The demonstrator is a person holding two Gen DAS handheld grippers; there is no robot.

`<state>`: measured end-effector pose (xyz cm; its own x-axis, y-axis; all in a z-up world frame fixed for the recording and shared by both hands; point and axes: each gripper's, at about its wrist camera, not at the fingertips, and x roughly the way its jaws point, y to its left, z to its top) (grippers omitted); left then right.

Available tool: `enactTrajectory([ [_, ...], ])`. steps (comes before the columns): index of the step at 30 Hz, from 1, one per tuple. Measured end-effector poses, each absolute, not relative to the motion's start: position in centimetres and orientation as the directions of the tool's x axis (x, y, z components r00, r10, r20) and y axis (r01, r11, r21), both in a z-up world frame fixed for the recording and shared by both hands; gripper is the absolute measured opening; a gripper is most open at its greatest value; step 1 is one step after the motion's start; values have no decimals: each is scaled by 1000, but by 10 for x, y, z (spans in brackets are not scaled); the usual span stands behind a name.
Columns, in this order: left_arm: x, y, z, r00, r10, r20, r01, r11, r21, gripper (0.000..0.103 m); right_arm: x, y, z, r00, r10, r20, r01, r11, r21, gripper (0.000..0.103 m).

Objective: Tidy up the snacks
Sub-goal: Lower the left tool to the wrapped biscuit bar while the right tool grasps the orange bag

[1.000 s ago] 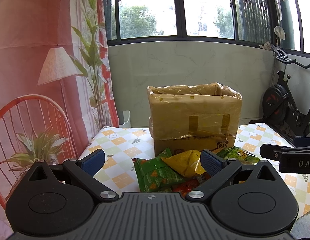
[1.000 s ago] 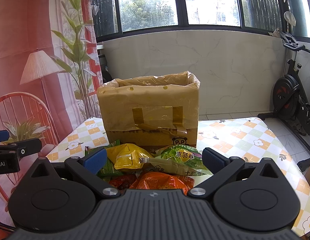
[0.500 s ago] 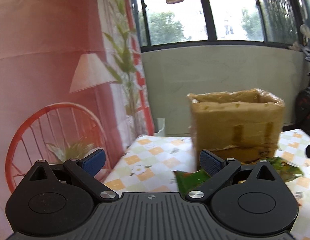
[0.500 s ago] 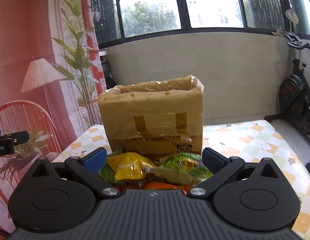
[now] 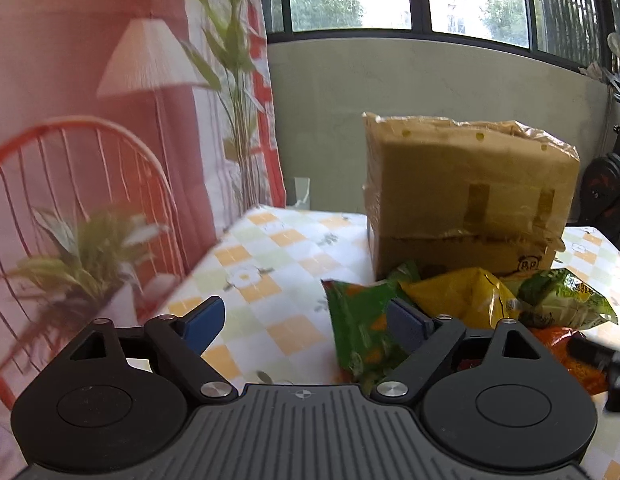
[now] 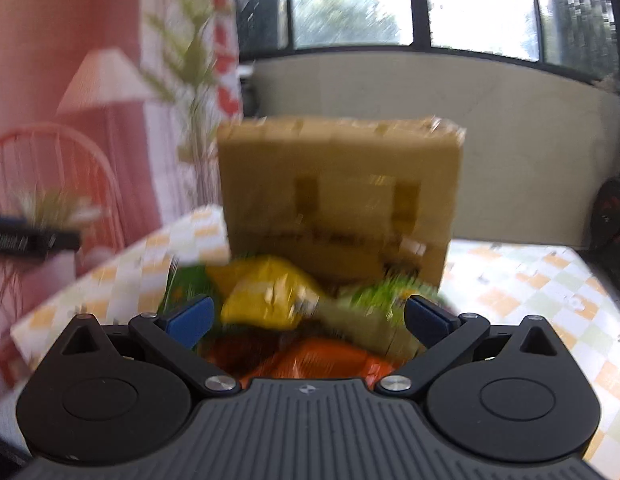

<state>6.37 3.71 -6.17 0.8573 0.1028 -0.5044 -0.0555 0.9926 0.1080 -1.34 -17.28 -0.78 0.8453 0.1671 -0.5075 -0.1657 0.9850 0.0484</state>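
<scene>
None of the snack packets appears to be sorted yet: all those in sight lie in a loose heap on the checked tablecloth (image 5: 269,264), just in front of the cardboard box (image 5: 470,204), so by my reading the job stands at its start, with every packet left to deal with. Whether anything already lies inside the box cannot be told, since only its outer wall and crumpled rim show. Both claws are spread wide and grip nothing. The left gripper (image 5: 305,320) hangs over bare cloth at the left side of the heap, its right finger in front of the dark green packet (image 5: 362,328). The right gripper (image 6: 307,316) faces the heap squarely, with the yellow packet (image 6: 269,296) and a light green packet (image 6: 374,300) showing between its fingers and an orange packet (image 6: 322,356) nearest the camera; this view is smeared, so print and edges are hard to read there. In the left wrist view the packets look puffed and glossy, with crinkled foil skins and sealed ends. The yellow one (image 5: 458,296) rests on the dark green one and touches the foot of the box; the light green one (image 5: 562,304) lies to its right, over the orange one (image 5: 566,352). The box is tall, brown, open-topped, and patched with tape strips.
</scene>
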Motion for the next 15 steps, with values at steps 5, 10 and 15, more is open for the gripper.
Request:
enactTrajectory([
  [5, 64, 37, -85, 835, 113, -538, -77, 993, 90, 79, -16, -168, -28, 809, 166, -564, -195, 981, 8, 100],
  [10, 68, 36, -99, 807, 104, -581, -64, 994, 89, 71, -18, -158, -41, 806, 138, -575, -235, 967, -97, 98],
  [15, 68, 29, -105, 793, 92, -603, -28, 993, 115, 69, -18, -147, -54, 794, 113, -598, -269, 946, -178, 98],
])
